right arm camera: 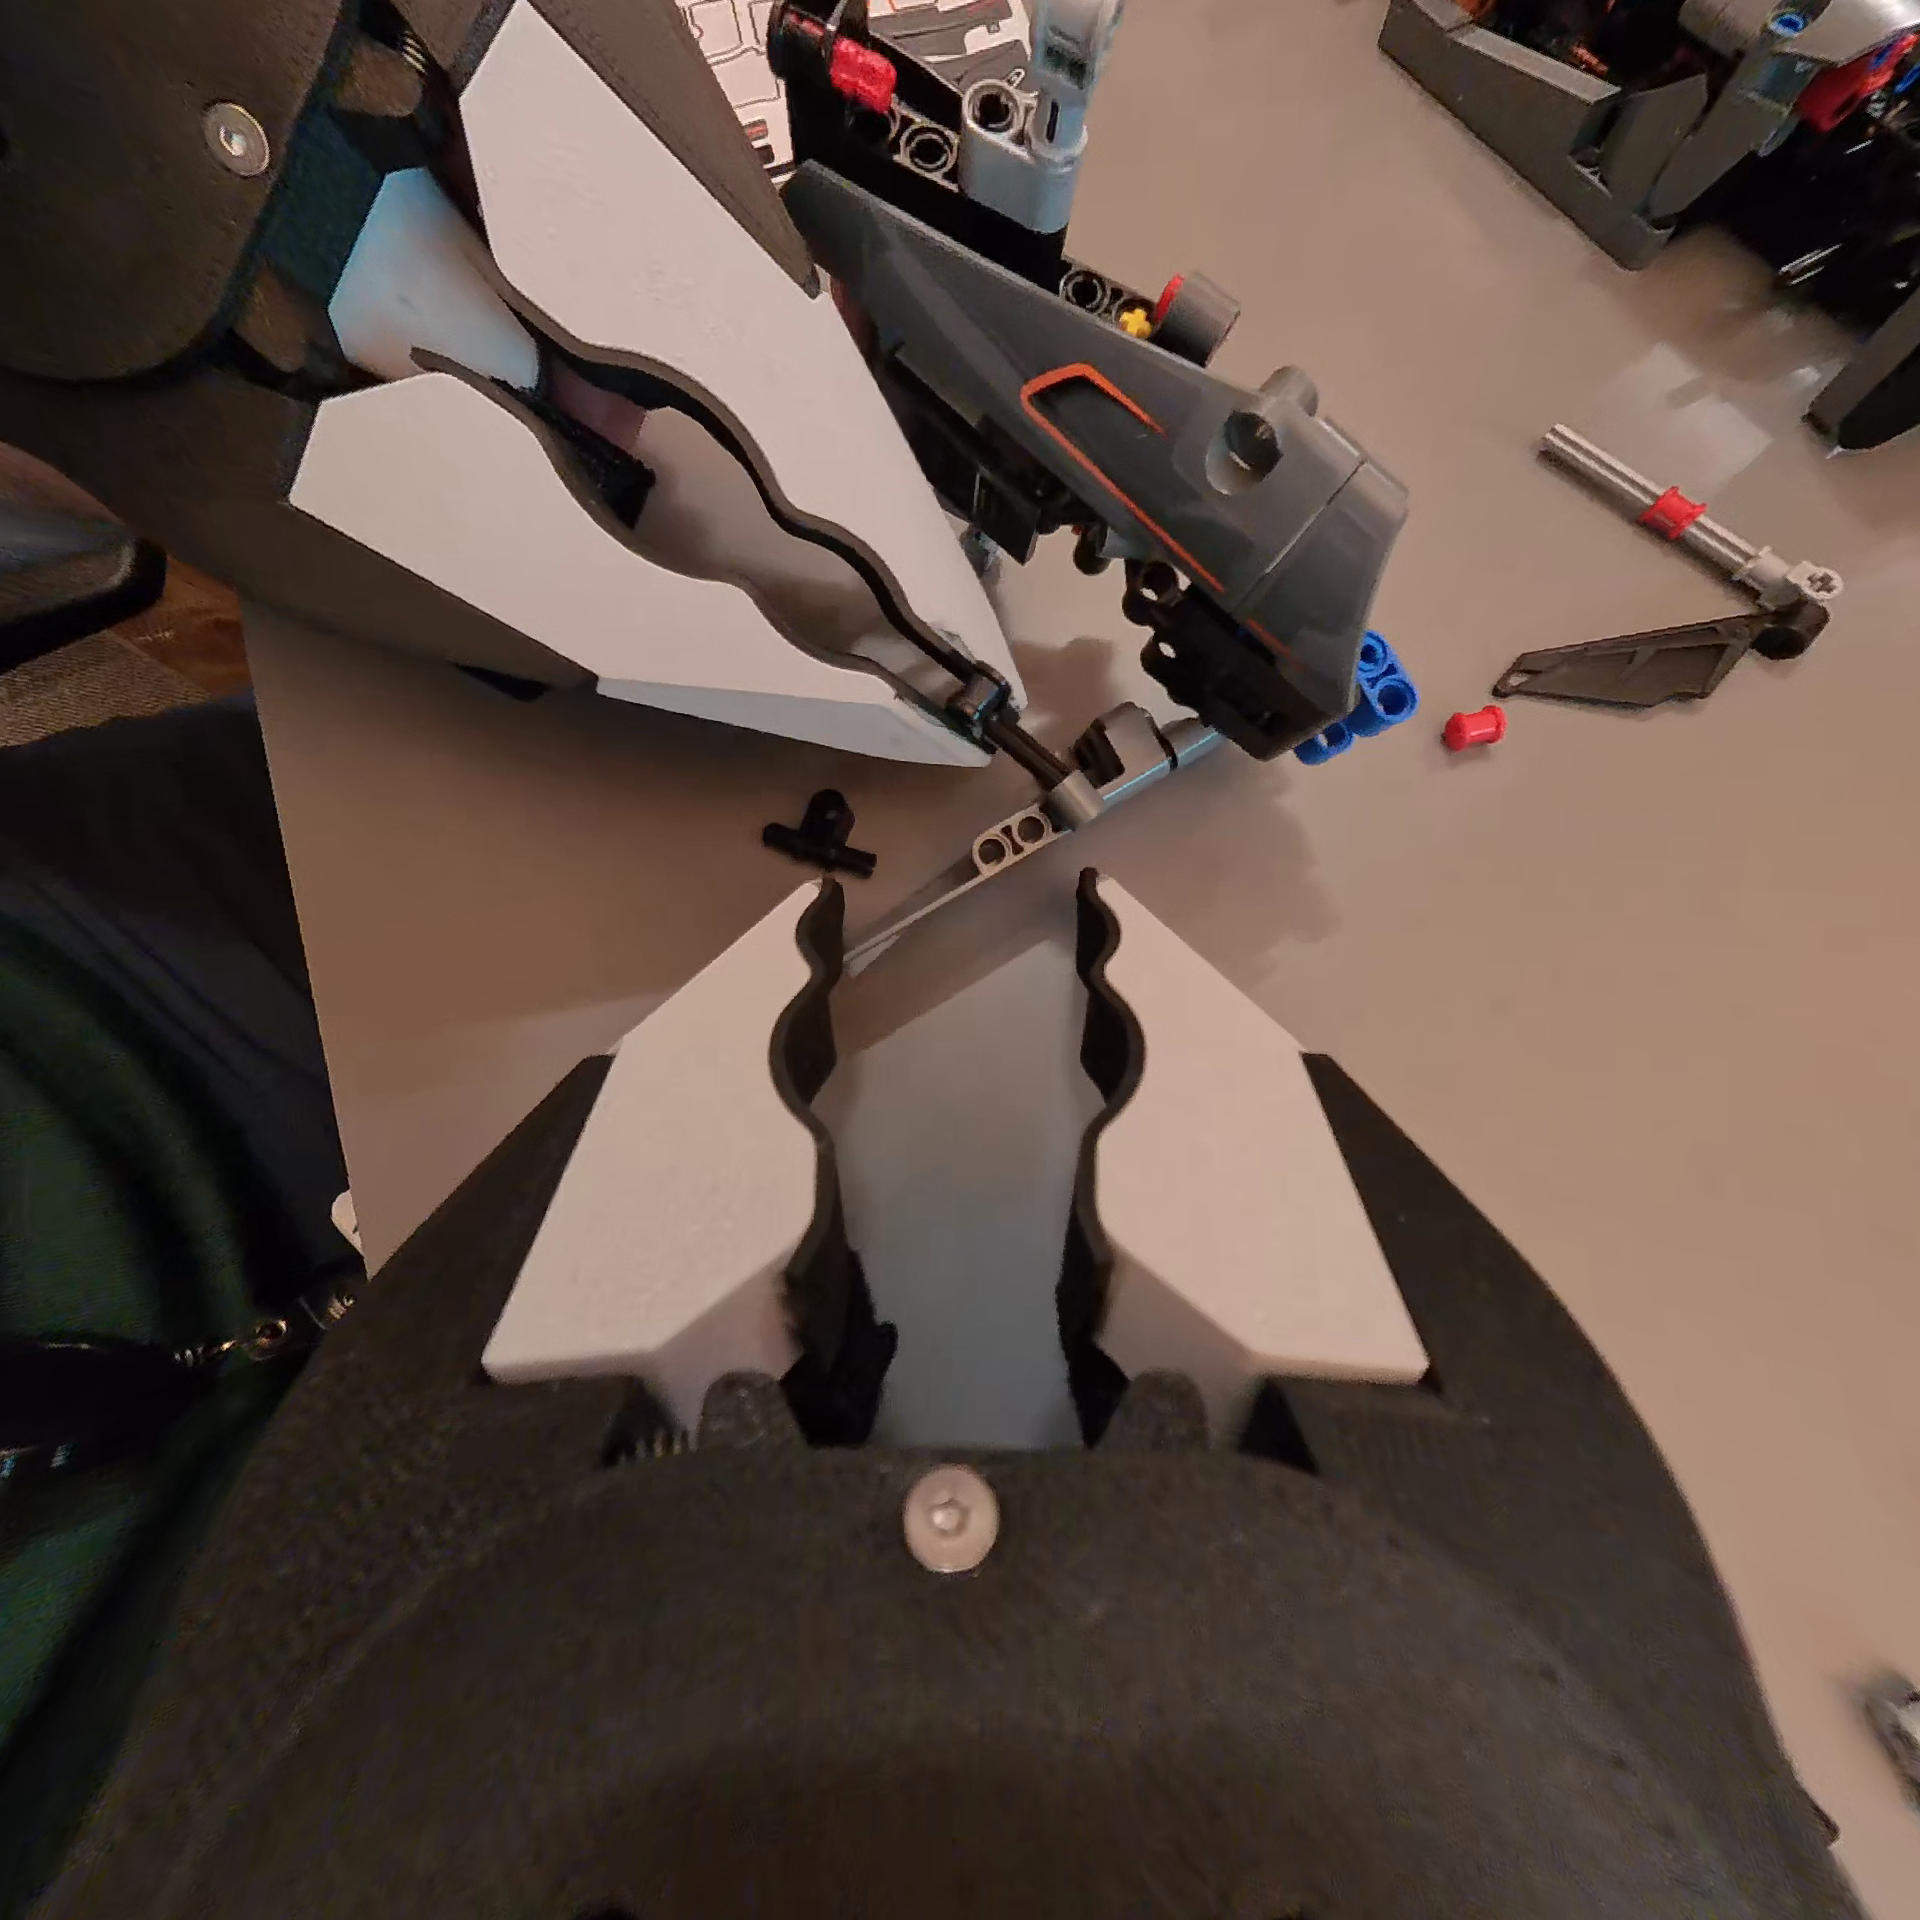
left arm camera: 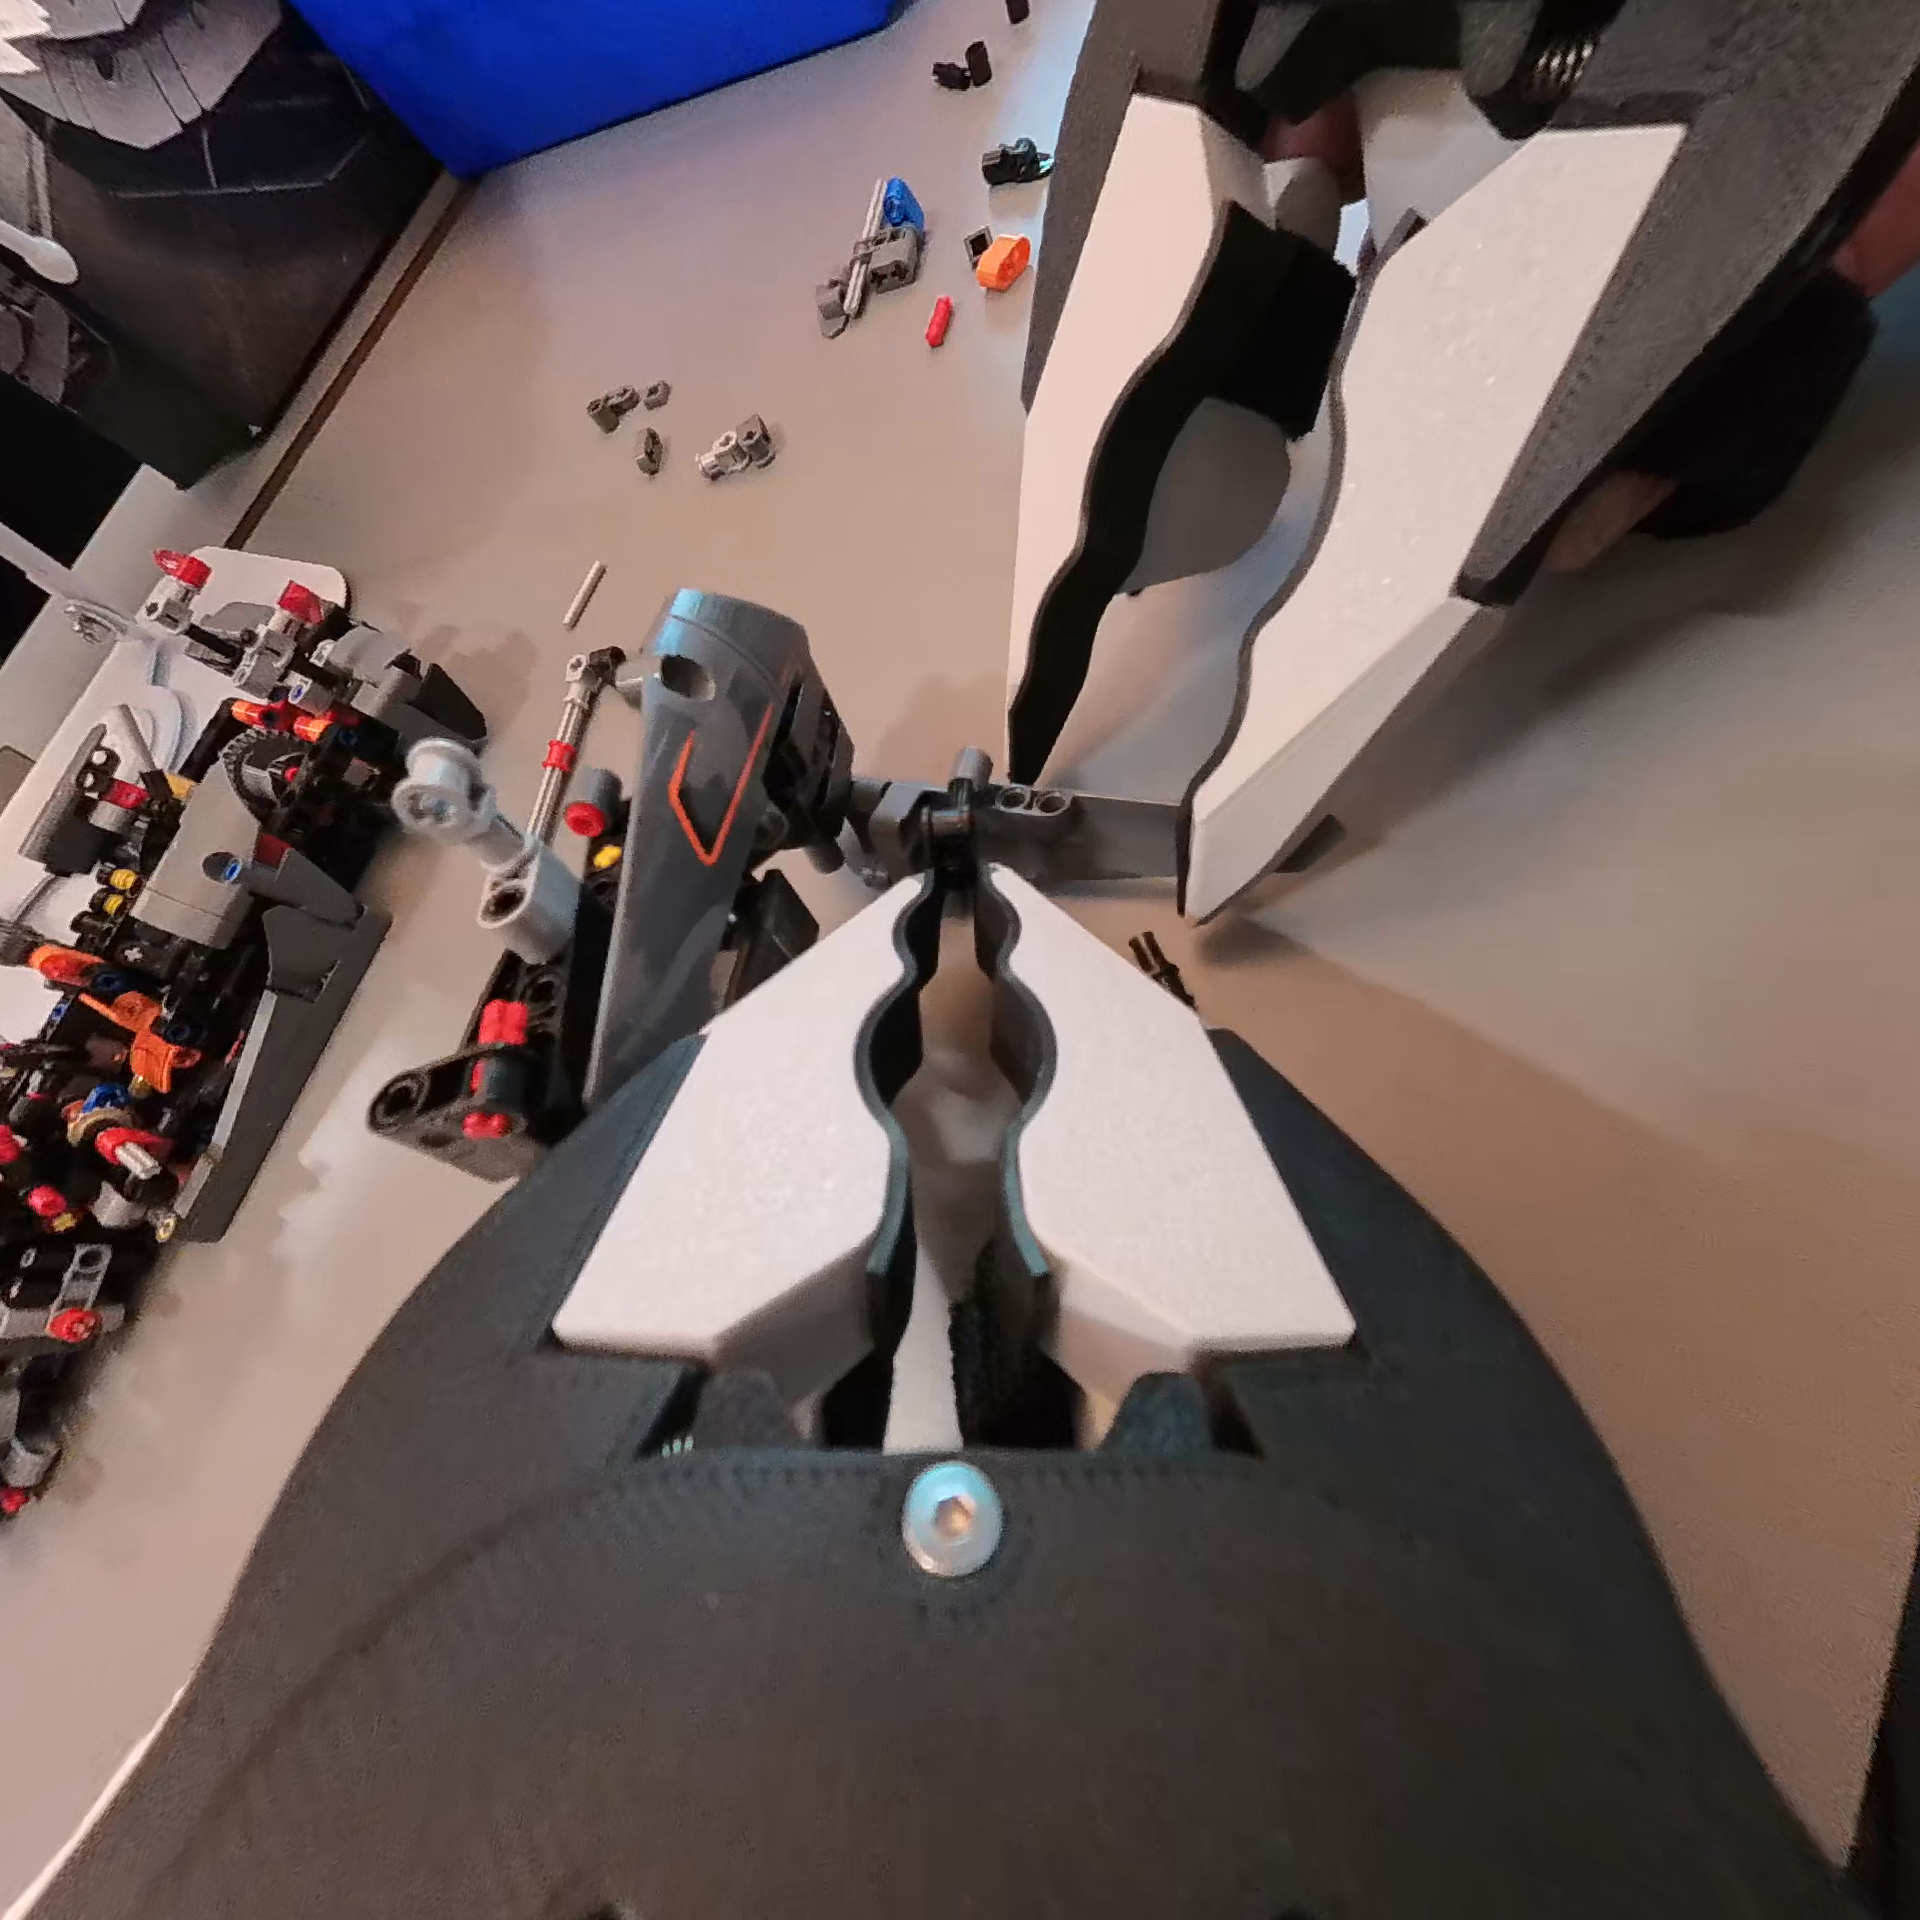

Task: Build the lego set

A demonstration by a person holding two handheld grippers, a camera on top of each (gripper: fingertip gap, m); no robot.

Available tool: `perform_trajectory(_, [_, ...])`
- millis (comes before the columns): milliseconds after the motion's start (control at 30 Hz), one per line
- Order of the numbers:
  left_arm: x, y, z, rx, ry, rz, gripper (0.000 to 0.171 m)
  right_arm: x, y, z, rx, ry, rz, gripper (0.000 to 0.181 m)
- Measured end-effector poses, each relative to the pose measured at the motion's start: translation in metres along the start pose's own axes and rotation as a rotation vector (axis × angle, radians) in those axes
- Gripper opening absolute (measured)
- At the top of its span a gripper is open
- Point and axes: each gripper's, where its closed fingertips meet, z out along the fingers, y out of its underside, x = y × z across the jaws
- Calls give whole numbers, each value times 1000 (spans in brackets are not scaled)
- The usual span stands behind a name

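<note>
Pin (left arm camera: 951, 831) insertion step: left hand-held gripper (left arm camera: 954, 883), closed on the black pin, presses it into the grey subassembly (left arm camera: 717, 790) mid-tabletop (left arm camera: 1558, 1143). Right hand-held gripper (right arm camera: 956, 883), open and empty, straddles the subassembly's flat grey blade (right arm camera: 935, 894) near the tabletop's near edge. Next likely a steady push; bare tabletop lies rightward, while a spare pin (right arm camera: 821, 831) lies close by.

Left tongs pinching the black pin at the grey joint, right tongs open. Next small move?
Probably close the right tongs on the flat grey beam lying between them, to brace it. The left tongs grip the black pin at the grey joint, seemingly not fully seated, so steadying the sub-assembly should help.
</note>
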Motion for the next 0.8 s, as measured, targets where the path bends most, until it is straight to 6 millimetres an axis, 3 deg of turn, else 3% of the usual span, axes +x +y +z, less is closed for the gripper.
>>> perform_trajectory(500, [-2,-4,7,-34,26,13,4,4,-3,5,-17,-20,-35,55])
perform_trajectory(800, [-5,-6,13,-57,60,-16,4,12,1,5,-51,-16,-103,49])
